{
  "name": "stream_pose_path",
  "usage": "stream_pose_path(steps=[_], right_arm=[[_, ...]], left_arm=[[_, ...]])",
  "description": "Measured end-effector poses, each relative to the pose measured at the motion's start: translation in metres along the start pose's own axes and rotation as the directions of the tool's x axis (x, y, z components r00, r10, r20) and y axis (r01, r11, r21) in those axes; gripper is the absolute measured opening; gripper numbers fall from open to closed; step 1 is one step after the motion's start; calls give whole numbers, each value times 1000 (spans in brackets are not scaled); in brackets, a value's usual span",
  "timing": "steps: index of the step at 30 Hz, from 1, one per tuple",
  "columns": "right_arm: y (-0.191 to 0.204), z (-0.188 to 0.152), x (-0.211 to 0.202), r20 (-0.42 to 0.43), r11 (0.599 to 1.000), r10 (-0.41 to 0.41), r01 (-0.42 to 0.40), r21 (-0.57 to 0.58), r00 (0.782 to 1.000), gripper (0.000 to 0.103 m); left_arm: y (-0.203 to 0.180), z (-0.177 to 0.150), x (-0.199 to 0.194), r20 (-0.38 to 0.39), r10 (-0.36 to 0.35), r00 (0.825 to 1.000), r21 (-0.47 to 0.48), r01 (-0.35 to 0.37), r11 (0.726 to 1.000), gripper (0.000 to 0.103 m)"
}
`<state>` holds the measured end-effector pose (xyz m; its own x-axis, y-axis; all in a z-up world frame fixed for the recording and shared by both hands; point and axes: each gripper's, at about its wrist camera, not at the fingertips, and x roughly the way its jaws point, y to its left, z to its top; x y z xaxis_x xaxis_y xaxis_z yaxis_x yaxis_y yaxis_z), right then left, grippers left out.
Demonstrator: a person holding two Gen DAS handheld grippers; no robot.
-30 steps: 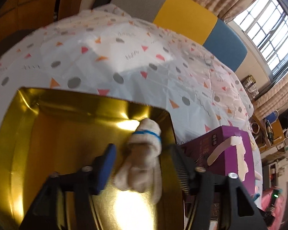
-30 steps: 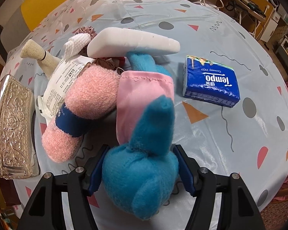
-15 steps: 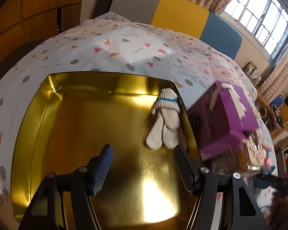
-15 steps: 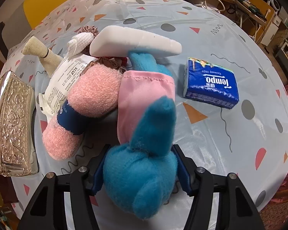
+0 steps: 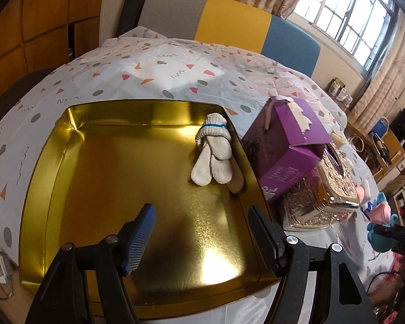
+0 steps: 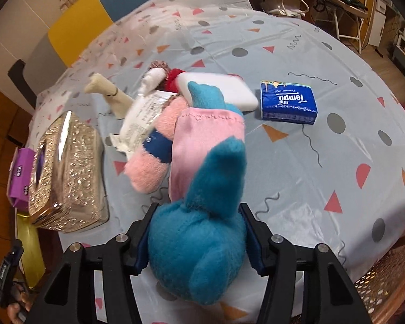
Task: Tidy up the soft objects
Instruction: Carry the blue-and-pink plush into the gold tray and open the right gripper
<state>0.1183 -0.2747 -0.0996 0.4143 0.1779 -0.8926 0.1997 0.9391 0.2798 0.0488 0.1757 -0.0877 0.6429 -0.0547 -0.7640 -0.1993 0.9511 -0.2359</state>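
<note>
A white knit glove lies in the gold tin tray, against its right wall. My left gripper hovers over the tray's near part, jaws still opening, nothing between them. My right gripper is closing on a blue and pink plush toy; its pads press the blue body, lifted off the table. Behind it lie a pink fuzzy roll with a blue band, a white sponge block, a beige sock and a blue tissue pack.
A purple carton and an ornate silver tissue box stand right of the tray; the same silver tissue box sits left of the soft pile. A multicoloured chair back lies beyond the patterned tablecloth.
The left gripper let go of the white glove, which now lies in the tray, and drew back from it. The right gripper closed on the plush toy and lifted it.
</note>
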Motion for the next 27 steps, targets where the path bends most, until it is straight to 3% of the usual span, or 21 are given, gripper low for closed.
stream_pose_path(steps=[7, 11, 19, 27], right_arm=[[7, 4, -3, 28, 1000, -22, 22, -9, 999, 57], [24, 15, -17, 109, 998, -27, 33, -51, 994, 57], [99, 49, -32, 178, 976, 43, -3, -218, 983, 57], [195, 54, -26, 160, 908, 172, -94, -409, 972, 57]], left_arm=[[-3, -8, -12, 16, 0, 1000, 18, 0, 1000, 74], [-1, -10, -20, 35, 7, 999, 14, -8, 1000, 77], [4, -13, -27, 52, 21, 998, 13, -22, 1000, 79], [12, -15, -29, 46, 40, 998, 1, -40, 999, 80]])
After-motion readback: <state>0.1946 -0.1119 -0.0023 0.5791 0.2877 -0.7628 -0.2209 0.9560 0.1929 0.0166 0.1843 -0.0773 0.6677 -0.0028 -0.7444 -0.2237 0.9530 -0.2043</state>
